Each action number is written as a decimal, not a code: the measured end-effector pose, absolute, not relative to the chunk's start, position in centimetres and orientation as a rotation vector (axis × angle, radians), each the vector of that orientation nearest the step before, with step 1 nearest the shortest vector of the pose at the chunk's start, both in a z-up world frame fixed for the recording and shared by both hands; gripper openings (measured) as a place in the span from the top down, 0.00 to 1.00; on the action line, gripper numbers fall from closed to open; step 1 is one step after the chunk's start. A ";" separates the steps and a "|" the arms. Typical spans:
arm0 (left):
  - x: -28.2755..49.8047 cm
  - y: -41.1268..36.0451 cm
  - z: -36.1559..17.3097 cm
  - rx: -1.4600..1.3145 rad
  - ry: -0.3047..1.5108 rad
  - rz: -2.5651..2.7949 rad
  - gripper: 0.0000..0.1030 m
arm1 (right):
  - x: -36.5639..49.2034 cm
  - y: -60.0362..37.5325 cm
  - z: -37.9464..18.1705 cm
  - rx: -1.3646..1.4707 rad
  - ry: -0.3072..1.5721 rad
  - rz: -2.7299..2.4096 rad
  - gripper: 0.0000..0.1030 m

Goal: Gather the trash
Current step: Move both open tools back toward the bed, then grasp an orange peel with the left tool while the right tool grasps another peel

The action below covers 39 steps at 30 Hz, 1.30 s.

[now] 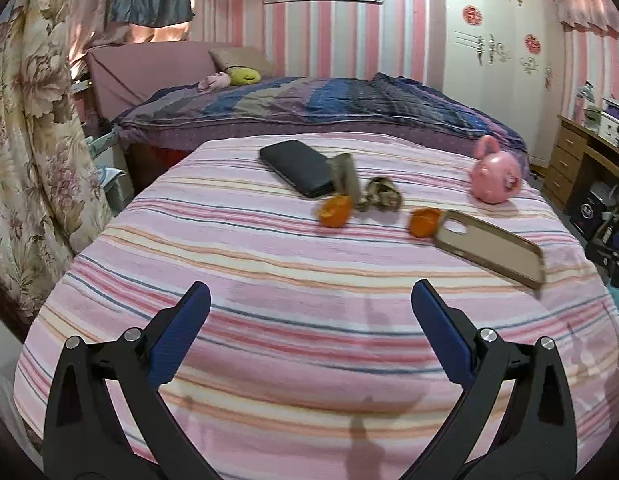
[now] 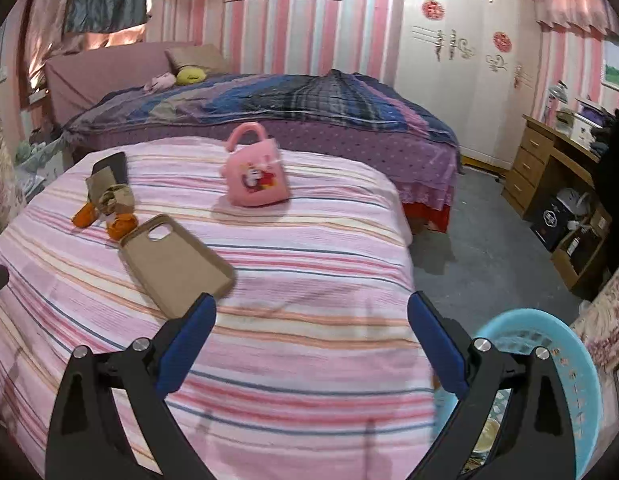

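Blue pads line both pairs of fingers; the left gripper (image 1: 310, 294) stands wide open with nothing between its jaws, over bare cloth at the near part of the pink striped bedspread (image 1: 269, 264); the right gripper (image 2: 311, 306) is spread just as wide and holds nothing, its left finger tip just in front of the near corner of a tan phone case (image 2: 175, 264), its right finger over the bed's edge and in front of a light blue basket (image 2: 573, 364) that sits beside the bed.

Farther up the spread lies the trash in a small cluster: two orange peels (image 1: 335, 210) (image 1: 424, 222), a crumpled wrapper (image 1: 383, 196) between them, and a folded scrap of brown cardboard (image 1: 343, 176) leaning against a black wallet (image 1: 295, 168); the right-hand peel touches the top end of the phone case; in the right wrist view the same heap (image 2: 109, 204) sits at the far left of the bed, well apart from the basket.

A pink toy handbag (image 2: 255, 178) stands upright farther back on the spread, clear of the cluster; behind is a second bed with a dark patchwork quilt (image 1: 329, 100), a white wardrobe (image 2: 461, 80) and a wooden desk (image 2: 549, 168).
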<state>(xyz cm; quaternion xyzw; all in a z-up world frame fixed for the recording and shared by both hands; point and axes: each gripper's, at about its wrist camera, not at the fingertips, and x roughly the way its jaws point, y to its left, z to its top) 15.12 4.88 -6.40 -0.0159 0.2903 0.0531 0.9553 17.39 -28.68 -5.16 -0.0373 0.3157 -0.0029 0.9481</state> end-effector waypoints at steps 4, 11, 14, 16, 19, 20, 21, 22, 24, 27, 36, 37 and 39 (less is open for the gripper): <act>16.4 6.2 -6.4 -0.019 0.585 0.139 0.05 | 18.5 -27.0 -5.6 -0.091 0.657 0.018 0.08; 19.4 8.3 -6.3 -0.034 0.599 0.147 0.05 | 21.8 -23.0 -6.5 -0.067 0.691 0.090 0.08; 20.9 8.6 -6.2 0.002 0.615 0.150 0.05 | 23.1 -21.5 -6.2 -0.092 0.690 0.108 0.08; 22.2 8.9 -6.1 -0.001 0.628 0.141 0.05 | 24.1 -20.2 -5.9 -0.117 0.688 0.122 0.08; 24.3 8.7 -6.2 -0.013 0.662 0.122 0.05 | 24.9 -19.3 -5.9 -0.134 0.688 0.131 0.08; 24.9 8.6 -6.4 -0.012 0.674 0.117 0.05 | 25.4 -18.8 -6.1 -0.142 0.690 0.134 0.08; 25.7 8.2 -6.7 -0.008 0.686 0.107 0.06 | 25.7 -18.6 -6.1 -0.143 0.693 0.136 0.08; 26.4 7.9 -6.9 -0.003 0.693 0.097 0.06 | 26.2 -18.4 -6.3 -0.138 0.700 0.139 0.08; 27.6 7.0 -7.5 0.017 0.708 0.071 0.06 | 26.9 -18.2 -5.7 -0.129 0.701 0.142 0.08; 29.3 5.8 -8.5 0.038 0.747 0.032 0.13 | 27.9 -18.4 -5.2 -0.110 0.691 0.151 0.08; 32.2 5.9 -10.1 -0.057 0.851 -0.084 0.67 | 29.9 -19.1 -6.2 -0.037 0.714 0.151 0.08; 32.1 5.9 -10.1 -0.060 0.847 -0.094 0.71 | 30.0 -19.1 -6.3 -0.035 0.715 0.152 0.08; 31.3 5.9 -10.0 -0.054 0.834 -0.093 0.71 | 30.3 -19.1 -6.2 -0.029 0.712 0.159 0.08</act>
